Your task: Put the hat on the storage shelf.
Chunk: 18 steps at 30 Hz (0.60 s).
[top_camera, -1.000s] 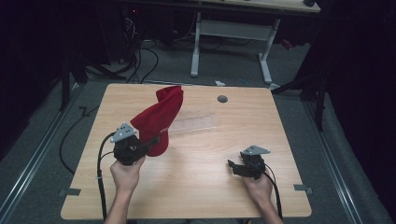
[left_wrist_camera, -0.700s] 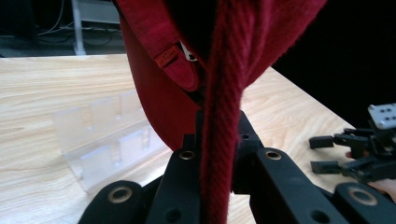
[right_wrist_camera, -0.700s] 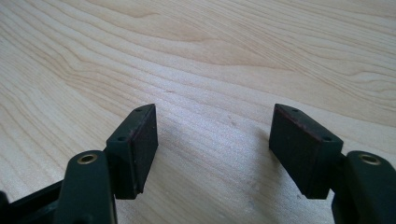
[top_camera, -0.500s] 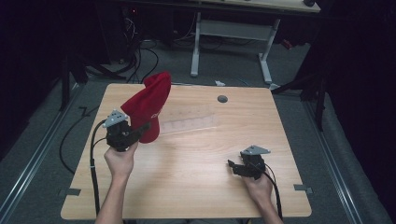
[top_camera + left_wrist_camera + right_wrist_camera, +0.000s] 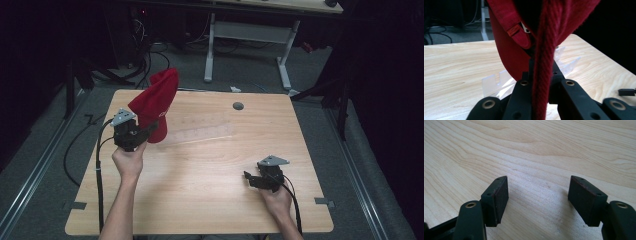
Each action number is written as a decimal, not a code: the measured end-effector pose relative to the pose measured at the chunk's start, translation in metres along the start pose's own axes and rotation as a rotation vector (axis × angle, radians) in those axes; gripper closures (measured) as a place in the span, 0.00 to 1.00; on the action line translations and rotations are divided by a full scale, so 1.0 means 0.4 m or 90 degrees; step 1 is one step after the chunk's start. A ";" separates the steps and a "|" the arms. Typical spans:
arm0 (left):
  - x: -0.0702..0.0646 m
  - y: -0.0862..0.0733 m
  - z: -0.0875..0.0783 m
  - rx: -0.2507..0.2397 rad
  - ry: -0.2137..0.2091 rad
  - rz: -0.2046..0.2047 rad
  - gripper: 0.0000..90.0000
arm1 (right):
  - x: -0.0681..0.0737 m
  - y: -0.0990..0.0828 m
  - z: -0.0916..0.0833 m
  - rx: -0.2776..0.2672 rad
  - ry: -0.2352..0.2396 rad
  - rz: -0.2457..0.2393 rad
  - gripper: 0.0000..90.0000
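A red cap (image 5: pixel 156 102) hangs in the air over the table's left side, held up by its edge. My left gripper (image 5: pixel 150 129) is shut on the red cap (image 5: pixel 524 37); a fold of the red fabric runs down between its jaws in the left gripper view. Behind the cap, a clear plastic rack (image 5: pixel 200 131) lies flat on the table (image 5: pixel 210 200); its slotted edge (image 5: pixel 496 82) shows below the cap. My right gripper (image 5: pixel 248 178) rests low at the table's front right, open, with nothing but bare wood between its pads (image 5: pixel 500 197).
A small dark round grommet (image 5: pixel 238 106) sits in the tabletop near the far edge. A white desk frame (image 5: pixel 250 35) and cables stand on the floor beyond the table. Cables trail from both grippers toward the front edge.
My left gripper has moved left and lifted the red cap higher, so it now stands more upright. The right gripper has stayed put.
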<state>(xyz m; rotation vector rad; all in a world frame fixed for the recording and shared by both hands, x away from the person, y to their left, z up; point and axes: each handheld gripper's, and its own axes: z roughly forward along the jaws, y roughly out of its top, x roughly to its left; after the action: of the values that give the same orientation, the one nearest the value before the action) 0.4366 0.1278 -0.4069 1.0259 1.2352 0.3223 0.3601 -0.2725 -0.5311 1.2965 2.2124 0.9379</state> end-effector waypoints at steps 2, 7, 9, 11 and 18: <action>0.006 -0.008 0.010 0.003 0.013 0.011 0.95 | 0.001 0.000 0.000 0.001 0.001 -0.005 0.36; 0.015 -0.010 0.023 -0.002 0.022 0.008 0.95 | 0.002 -0.001 -0.001 0.001 0.002 -0.007 0.36; 0.024 -0.010 0.030 -0.005 0.027 0.005 0.95 | 0.003 -0.001 -0.001 0.002 0.003 -0.005 0.35; 0.033 -0.008 0.037 -0.009 0.034 0.000 0.95 | 0.004 -0.001 -0.001 0.001 0.005 -0.007 0.35; 0.049 -0.015 0.064 -0.023 0.045 -0.015 0.95 | 0.004 -0.001 -0.001 0.001 0.006 -0.009 0.35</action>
<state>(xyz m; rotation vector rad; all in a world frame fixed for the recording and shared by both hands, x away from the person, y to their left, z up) 0.4641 0.1261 -0.4244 0.9760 1.2999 0.3643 0.3586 -0.2715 -0.5312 1.2780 2.2267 0.9386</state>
